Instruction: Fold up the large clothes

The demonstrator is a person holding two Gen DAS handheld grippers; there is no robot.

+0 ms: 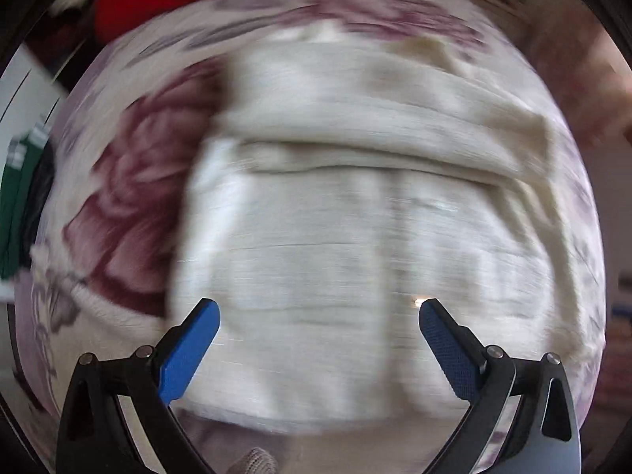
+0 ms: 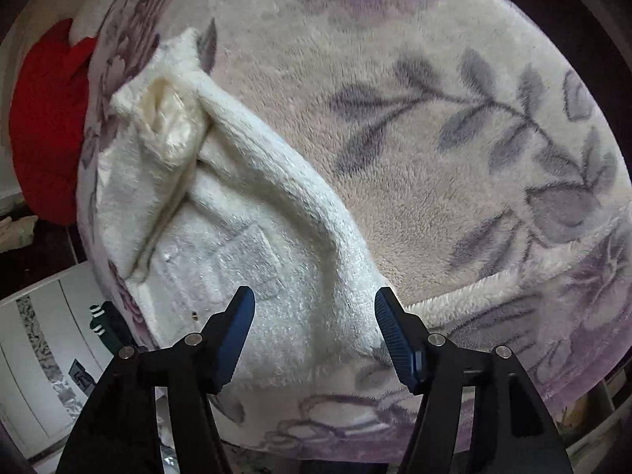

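Note:
A cream fluffy garment (image 1: 328,213) lies partly folded on a flowered fleece blanket (image 1: 130,181); the left wrist view is blurred by motion. My left gripper (image 1: 318,312) hovers open above the garment's lower part, nothing between its blue pads. In the right wrist view the same garment (image 2: 245,213) lies with a sleeve folded across it and its collar lining showing at upper left. My right gripper (image 2: 314,302) stands open over the garment's near corner, its pads apart from the cloth.
The flowered blanket (image 2: 454,126) spreads wide to the right of the garment. A red cloth (image 2: 47,118) lies beyond the blanket's far edge. White cabinet doors (image 2: 35,355) and a dark green garment (image 2: 102,324) sit below the bed edge.

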